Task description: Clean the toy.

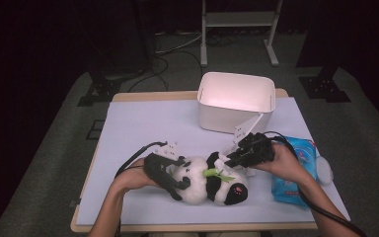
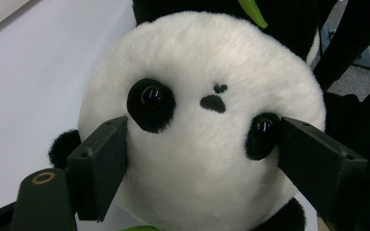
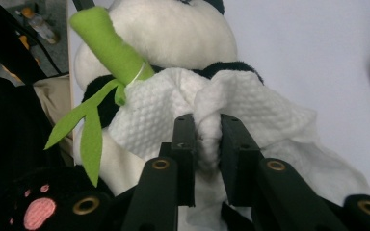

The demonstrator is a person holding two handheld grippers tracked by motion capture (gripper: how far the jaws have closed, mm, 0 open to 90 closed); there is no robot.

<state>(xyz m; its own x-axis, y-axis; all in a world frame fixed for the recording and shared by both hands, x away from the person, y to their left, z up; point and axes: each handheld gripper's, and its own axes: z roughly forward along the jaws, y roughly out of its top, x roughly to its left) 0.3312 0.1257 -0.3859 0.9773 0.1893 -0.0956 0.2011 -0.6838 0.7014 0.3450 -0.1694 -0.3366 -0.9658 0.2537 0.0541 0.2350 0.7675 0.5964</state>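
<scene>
A black-and-white panda plush (image 1: 205, 190) lies on its back on the pale blue mat (image 1: 148, 123), a green felt bamboo sprig (image 1: 216, 173) on its chest. My left gripper (image 1: 180, 183) is shut on the panda's head (image 2: 207, 53), one jaw against each cheek beside the eyes. My right gripper (image 1: 231, 160) comes in from the right and pinches a bunched white textured wipe (image 3: 250, 103) between its jaws. The wipe rests on the panda's body just below the bamboo (image 3: 108, 43). A black foot with a pink paw pad (image 3: 38, 211) lies at the lower left of the right gripper view.
A white open bin (image 1: 237, 118) stands at the back of the mat, behind the right gripper. A blue pack of wipes (image 1: 301, 153) lies at the right edge under the right hand. Table legs and cables stand on the floor beyond the table.
</scene>
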